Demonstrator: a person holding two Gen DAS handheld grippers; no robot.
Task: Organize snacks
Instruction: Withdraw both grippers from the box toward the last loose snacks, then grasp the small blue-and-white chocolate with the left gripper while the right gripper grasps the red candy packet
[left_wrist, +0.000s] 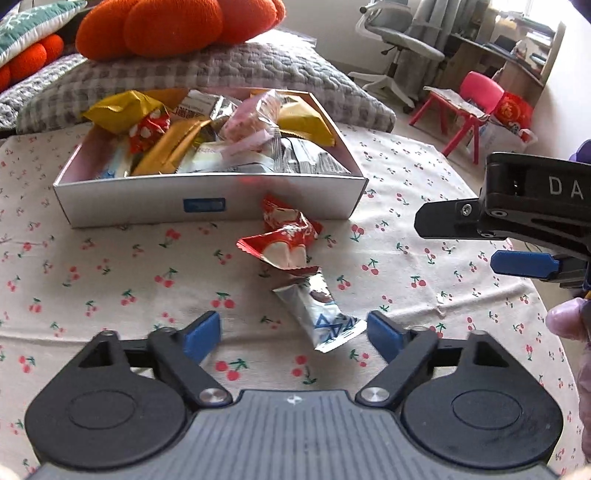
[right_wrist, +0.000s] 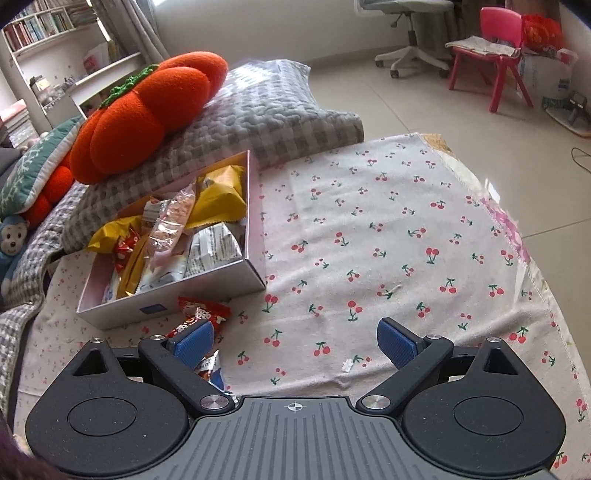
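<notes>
The left gripper (left_wrist: 293, 334) is holding its fingers wide around nothing, right above the light, crinkly white snack (left_wrist: 320, 312) lying by the box (left_wrist: 210, 201), best pinched across its middle.

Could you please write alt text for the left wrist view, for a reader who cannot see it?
The open left gripper hovers over a silver-blue snack packet on a cherry-print cloth. Two red snack packets lie beyond it, before a white box full of snacks. The right gripper enters from the right, open.
</notes>
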